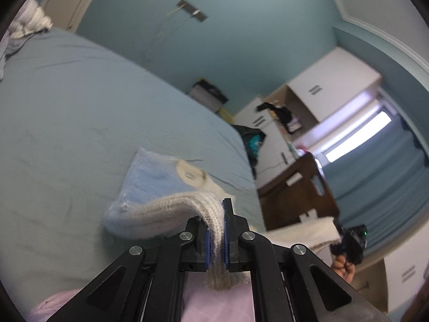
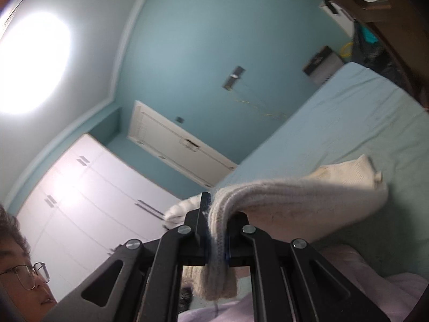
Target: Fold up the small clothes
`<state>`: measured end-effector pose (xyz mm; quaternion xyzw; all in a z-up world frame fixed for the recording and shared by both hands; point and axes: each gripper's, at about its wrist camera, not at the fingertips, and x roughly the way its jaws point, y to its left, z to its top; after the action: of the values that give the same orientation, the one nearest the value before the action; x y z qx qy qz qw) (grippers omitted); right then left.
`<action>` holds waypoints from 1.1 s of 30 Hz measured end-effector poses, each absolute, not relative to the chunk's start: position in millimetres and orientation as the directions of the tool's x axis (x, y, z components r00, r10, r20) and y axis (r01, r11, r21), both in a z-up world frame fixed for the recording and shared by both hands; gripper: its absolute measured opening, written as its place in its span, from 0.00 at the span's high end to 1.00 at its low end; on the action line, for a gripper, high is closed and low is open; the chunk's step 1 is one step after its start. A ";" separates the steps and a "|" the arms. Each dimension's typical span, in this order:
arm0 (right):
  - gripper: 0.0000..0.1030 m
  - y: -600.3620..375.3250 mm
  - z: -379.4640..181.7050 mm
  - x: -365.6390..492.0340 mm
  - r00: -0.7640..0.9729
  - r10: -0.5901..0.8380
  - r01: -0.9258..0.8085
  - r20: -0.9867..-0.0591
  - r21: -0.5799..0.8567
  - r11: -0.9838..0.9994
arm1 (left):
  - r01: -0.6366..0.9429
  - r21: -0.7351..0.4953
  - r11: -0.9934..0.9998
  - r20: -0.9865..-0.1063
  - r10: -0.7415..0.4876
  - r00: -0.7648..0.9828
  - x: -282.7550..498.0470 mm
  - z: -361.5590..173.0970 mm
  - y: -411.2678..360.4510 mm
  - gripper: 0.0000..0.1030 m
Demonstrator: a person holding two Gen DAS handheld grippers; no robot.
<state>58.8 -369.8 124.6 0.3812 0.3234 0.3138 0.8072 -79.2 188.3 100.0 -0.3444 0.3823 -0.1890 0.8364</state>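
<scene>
A home bedroom is showing in both views. A wide bed (image 1: 80,112) with a pale blue-green sheet is filling much of the left wrist view, and white wardrobes (image 2: 88,196) with slim dark handles are standing along one wall in the right wrist view. A white panelled door (image 2: 182,147) is sitting in a blue-painted wall (image 2: 201,40), and a round ceiling light (image 2: 32,61) is glowing brightly. By the bed's far end, white cupboards (image 1: 332,80) are hanging above a cluttered shelf, a wooden chair (image 1: 300,187) is standing nearby, and daylight is coming through a window (image 1: 359,136) with blue curtains (image 1: 380,171).
</scene>
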 end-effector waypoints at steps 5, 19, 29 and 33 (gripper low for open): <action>0.96 -379.6 59.6 146.5 0.578 0.733 -0.095 -0.357 0.863 0.496 | -0.062 -0.768 0.637 -0.545 -0.600 0.585 34.3 52.8 190.9 0.95; 0.60 -370.7 -105.0 387.7 0.389 0.526 0.307 -0.757 0.644 0.701 | -0.472 -0.586 0.658 -0.809 -0.447 0.381 267.8 -124.8 154.5 0.00; 0.25 -406.5 -173.8 335.1 0.253 0.401 0.235 -0.880 0.458 0.857 | -0.184 -0.356 0.916 -0.919 -0.308 0.246 226.5 -170.2 147.6 0.00; 0.25 -397.2 -176.0 336.8 0.272 0.445 0.189 -0.853 0.501 0.844 | -0.164 -0.415 0.895 -0.901 -0.380 0.209 216.6 -186.9 148.6 0.00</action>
<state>336.8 -397.2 -176.0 0.2656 0.5971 0.0853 0.7521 216.6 148.6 -186.9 -0.2175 0.6249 -0.0722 0.7463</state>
